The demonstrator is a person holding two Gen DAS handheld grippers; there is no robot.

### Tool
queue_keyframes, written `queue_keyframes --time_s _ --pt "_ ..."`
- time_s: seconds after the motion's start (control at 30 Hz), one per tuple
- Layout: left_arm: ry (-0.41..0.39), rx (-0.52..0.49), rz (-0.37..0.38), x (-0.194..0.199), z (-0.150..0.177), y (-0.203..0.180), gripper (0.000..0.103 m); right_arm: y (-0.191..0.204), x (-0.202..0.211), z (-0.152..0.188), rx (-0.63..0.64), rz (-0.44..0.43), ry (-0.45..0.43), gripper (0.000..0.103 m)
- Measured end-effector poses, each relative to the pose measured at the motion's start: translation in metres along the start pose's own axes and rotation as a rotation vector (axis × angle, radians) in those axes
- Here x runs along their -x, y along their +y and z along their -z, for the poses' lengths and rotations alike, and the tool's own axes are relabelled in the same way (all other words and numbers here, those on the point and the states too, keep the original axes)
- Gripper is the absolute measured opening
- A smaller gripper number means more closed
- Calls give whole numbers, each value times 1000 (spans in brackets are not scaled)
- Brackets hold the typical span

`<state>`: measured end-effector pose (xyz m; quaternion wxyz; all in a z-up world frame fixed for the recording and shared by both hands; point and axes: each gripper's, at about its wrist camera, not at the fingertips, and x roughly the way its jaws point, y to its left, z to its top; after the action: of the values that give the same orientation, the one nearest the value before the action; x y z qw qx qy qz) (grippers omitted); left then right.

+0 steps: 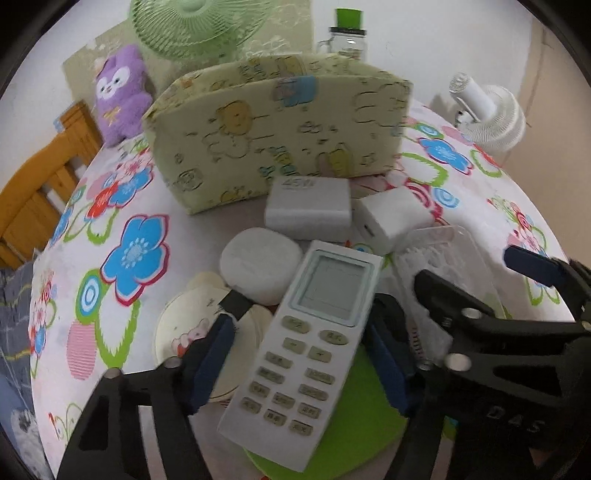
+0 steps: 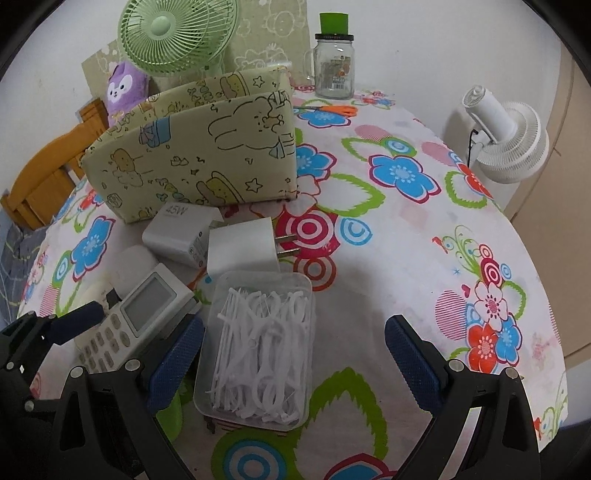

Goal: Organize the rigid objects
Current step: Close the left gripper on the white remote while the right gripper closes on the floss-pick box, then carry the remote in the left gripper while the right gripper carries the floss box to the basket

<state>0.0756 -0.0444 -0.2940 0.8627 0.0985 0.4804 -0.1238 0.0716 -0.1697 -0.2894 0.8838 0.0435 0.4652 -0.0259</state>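
A white remote control (image 1: 306,350) with a grey screen lies between the blue pads of my left gripper (image 1: 303,358); the pads stand close on both its sides, and contact is unclear. It also shows in the right wrist view (image 2: 136,317). My right gripper (image 2: 295,365) is open around a clear box of white floss picks (image 2: 258,350), its pads apart from the box. Beyond lie a 45W charger (image 2: 177,232), a white plug adapter (image 2: 243,247), a round white puff (image 1: 258,266) and a cartoon compact (image 1: 192,332). A yellow-green fabric organizer (image 1: 277,136) stands behind them.
The table has a flowered cloth (image 2: 406,240). A green fan (image 2: 177,33), a purple plush (image 1: 118,92), a glass jar (image 2: 334,66) and orange scissors (image 2: 332,109) are at the back. A white fan (image 2: 506,140) stands right, a wooden chair (image 1: 40,192) left.
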Motion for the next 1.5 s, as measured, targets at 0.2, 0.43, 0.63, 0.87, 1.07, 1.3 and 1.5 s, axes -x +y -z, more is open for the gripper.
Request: queue_keyframes --time_s 0.2,0.43,0.63,0.87,1.07,1.3,1.5 --pt "-26 -76 -38 3 1 -14 54 2 -8 0 -12 -18 23 96" --pt "-13 -75 -17 5 1 -13 50 10 -14 0 -35 -31 56 85" --pt "-3 -46 -6 5 1 -11 49 21 -13 -4 -5 -28 70 62" --pt "3 17 11 11 -1 -7 47 22 -9 -10 19 -20 72 62" --pt "8 78 22 19 -7 -1 46 26 4 -18 43 -15 58 62" --pt "-22 94 23 36 -17 1 45 30 23 -30 46 -17 35 62" --pt "-48 114 17 55 -27 5 45 35 42 -42 47 -23 14 62"
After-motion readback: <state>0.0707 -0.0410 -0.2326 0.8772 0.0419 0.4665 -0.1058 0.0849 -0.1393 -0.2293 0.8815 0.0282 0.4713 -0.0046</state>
